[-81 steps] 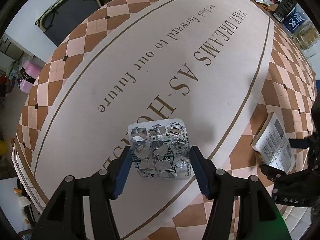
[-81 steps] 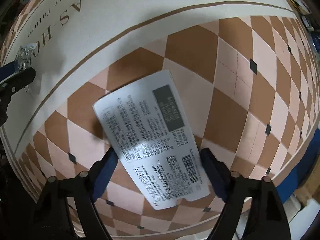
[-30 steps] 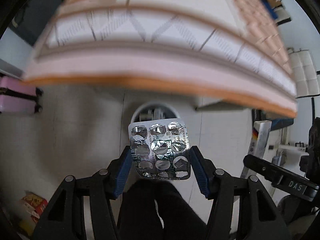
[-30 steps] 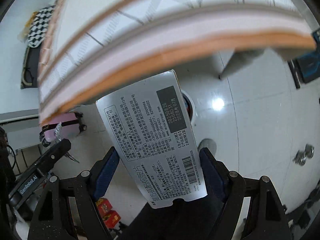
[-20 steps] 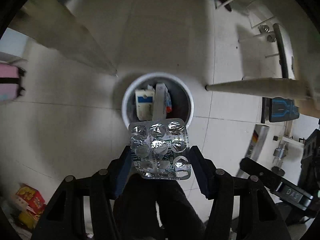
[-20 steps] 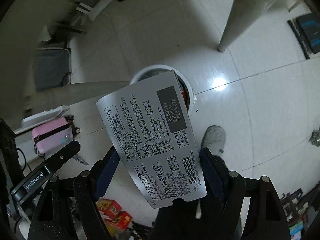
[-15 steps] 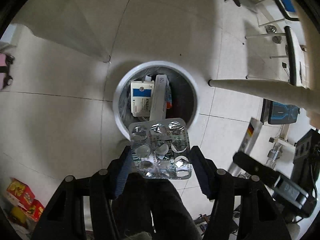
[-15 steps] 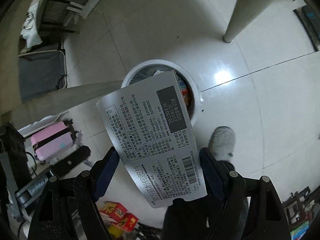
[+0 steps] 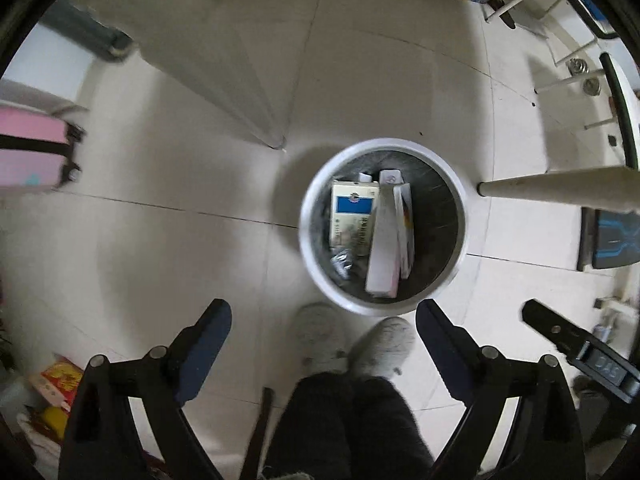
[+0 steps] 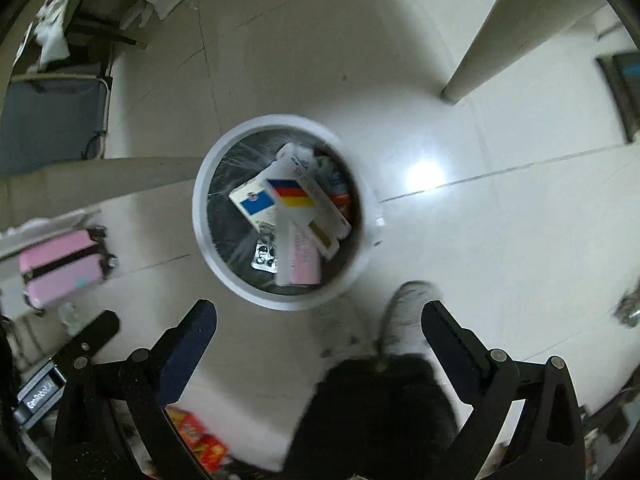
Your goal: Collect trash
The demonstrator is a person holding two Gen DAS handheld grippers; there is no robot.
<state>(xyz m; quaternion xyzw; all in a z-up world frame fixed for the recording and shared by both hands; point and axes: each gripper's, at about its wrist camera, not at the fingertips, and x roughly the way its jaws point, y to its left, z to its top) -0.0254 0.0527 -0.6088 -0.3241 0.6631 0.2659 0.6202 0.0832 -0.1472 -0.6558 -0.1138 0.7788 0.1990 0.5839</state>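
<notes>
A round white trash bin (image 9: 308,240) (image 10: 200,216) with a dark liner stands on the pale tiled floor, straight below both grippers. Inside lie several medicine boxes (image 9: 382,248) (image 10: 308,208) and a silver blister pack (image 9: 344,260) (image 10: 265,258). My left gripper (image 9: 322,312) hangs above the bin's near rim. Its jaws are opening wide and nothing is between them. My right gripper (image 10: 318,312) is beside it, also opening wide with nothing between its fingers. Each gripper shows at the edge of the other's view.
A person's feet in grey slippers (image 9: 380,344) and dark trouser legs stand right by the bin. White table legs (image 9: 560,188) (image 10: 480,60) rise near it. A pink suitcase (image 10: 60,272) and red packets (image 10: 196,436) sit on the floor to the left.
Both grippers sank from table height toward the bin and opened. The blister pack left the left jaws and the printed box left the right jaws; both now lie in the bin.
</notes>
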